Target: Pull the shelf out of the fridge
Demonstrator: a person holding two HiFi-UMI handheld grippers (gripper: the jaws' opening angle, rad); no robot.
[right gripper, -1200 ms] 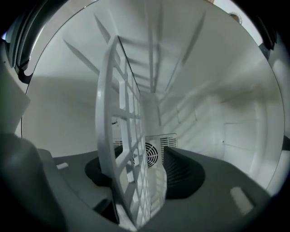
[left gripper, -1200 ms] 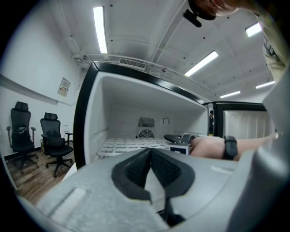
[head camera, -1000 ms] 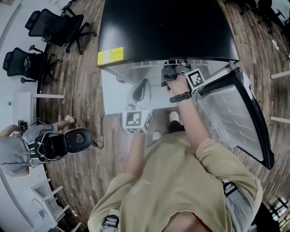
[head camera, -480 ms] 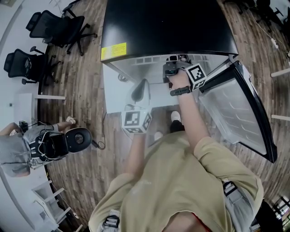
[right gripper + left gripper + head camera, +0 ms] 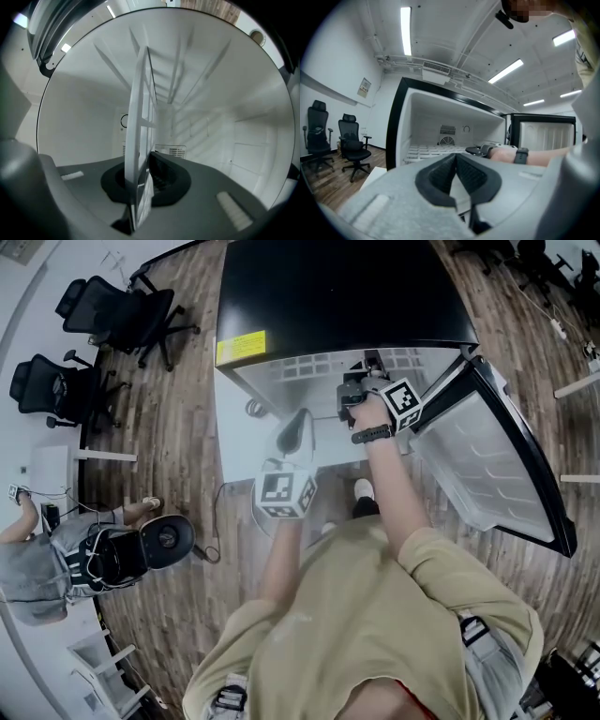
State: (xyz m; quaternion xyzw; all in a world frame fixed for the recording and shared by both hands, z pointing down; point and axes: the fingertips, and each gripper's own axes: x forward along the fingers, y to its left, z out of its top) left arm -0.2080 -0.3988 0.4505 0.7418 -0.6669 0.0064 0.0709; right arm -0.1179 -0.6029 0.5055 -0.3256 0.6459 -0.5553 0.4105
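Now, shelf inside open fridge.

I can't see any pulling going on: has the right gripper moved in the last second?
No: the right gripper stays on the shelf just below the black top of the fridge, as before.

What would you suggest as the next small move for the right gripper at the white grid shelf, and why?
Probably draw the right gripper straight back out, keeping it level. Its jaws are closed on the edge of the white grid shelf inside the black fridge, and the door stands open, so the path looks clear.
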